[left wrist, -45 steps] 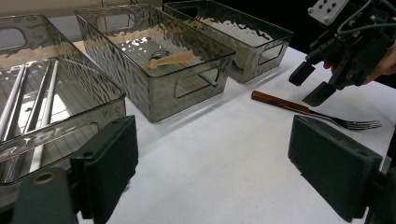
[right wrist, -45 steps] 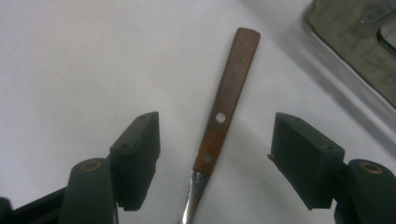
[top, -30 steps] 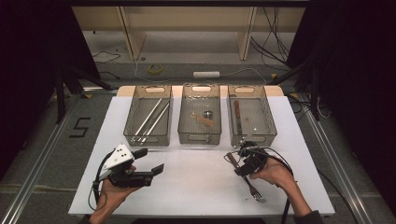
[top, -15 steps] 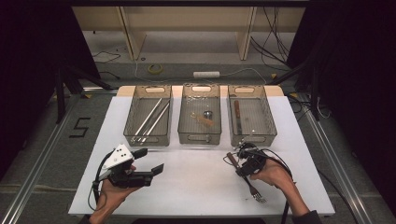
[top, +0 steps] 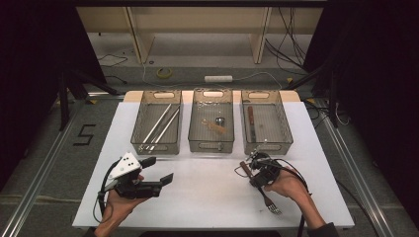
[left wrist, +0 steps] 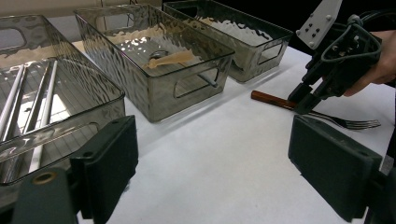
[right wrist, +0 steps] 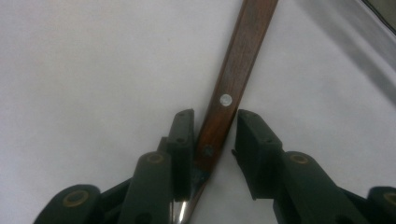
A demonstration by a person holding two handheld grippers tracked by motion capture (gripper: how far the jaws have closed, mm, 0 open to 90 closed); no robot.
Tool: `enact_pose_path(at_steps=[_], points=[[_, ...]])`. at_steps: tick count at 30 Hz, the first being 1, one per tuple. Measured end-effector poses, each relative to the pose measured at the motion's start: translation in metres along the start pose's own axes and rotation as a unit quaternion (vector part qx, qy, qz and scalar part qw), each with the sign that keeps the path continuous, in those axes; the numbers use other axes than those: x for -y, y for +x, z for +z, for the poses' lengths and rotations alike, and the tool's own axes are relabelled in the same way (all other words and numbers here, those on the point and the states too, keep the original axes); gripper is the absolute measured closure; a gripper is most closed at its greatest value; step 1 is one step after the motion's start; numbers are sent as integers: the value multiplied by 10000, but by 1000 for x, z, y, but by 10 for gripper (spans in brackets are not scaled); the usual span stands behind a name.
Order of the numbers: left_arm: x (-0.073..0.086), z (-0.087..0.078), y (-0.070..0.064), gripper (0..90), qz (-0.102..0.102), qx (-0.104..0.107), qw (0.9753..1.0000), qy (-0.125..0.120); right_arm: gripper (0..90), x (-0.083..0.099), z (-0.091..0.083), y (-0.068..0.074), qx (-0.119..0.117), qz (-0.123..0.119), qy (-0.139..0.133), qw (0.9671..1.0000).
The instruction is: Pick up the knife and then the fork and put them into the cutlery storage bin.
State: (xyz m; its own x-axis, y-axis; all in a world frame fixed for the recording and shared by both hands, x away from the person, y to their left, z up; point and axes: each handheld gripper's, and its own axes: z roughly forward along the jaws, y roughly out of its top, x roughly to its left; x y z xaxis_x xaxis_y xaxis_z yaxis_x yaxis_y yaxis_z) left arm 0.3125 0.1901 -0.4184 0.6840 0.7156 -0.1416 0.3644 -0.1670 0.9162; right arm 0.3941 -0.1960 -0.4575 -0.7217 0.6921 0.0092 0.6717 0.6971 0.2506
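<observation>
While the high view sets the right hand-held gripper (top: 258,168) low over a fork (top: 257,185) on the white desk (top: 207,197), just in front of the right-hand bin (top: 267,123), only the right gripper view tells how the jaws stand: they straddle the fork's wooden handle (right wrist: 231,88) near where wood meets metal, one jaw pressed against the handle's side and the other with a sliver of desk between it and the wood, so the grip is narrow but not closed on it. That view also picks out two rivets in the handle, too small to tell from above. The left gripper view adds the side profile: the fork (left wrist: 317,112) lies flat on the desk, tines pointing away from the bins, with the right hand-held gripper (left wrist: 306,100) tipped down onto the handle end. It shows the left hand-held gripper (left wrist: 210,168) spread wide with bare desk between its pads, which from above sits at the near left corner (top: 150,180), well apart from the fork. The middle bin (top: 211,123) holds a pale wooden piece and a small metal item, the left bin (top: 159,123) long metal rods. Against the frame a second ago, the right hand has shifted slightly along the fork, while the left hand-held gripper and the fork lie where they did
</observation>
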Motion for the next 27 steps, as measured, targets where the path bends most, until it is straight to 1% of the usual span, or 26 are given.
enact_pose_path(at_steps=[9, 13, 18, 24, 27], points=[[0, 0, -1, 153, -5, -8, 10000, 5, 705, 0, 0, 1, 44, -28, 11, 10000], [0, 0, -1, 153, 0, -9, 10000, 8, 719, -1, 1, 2, 70, -80, 9, 9999], [0, 1, -1, 153, 6, -11, 10000, 8, 747, -1, 1, 2, 64, -87, 21, 9999], [0, 1, -1, 153, 9, -10, 10000, 13, 762, -1, 1, 2, 66, -25, 66, 10000], [0, 1, -1, 153, 15, -7, 10000, 16, 768, -2, 1, 1, 67, -46, 62, 9999]])
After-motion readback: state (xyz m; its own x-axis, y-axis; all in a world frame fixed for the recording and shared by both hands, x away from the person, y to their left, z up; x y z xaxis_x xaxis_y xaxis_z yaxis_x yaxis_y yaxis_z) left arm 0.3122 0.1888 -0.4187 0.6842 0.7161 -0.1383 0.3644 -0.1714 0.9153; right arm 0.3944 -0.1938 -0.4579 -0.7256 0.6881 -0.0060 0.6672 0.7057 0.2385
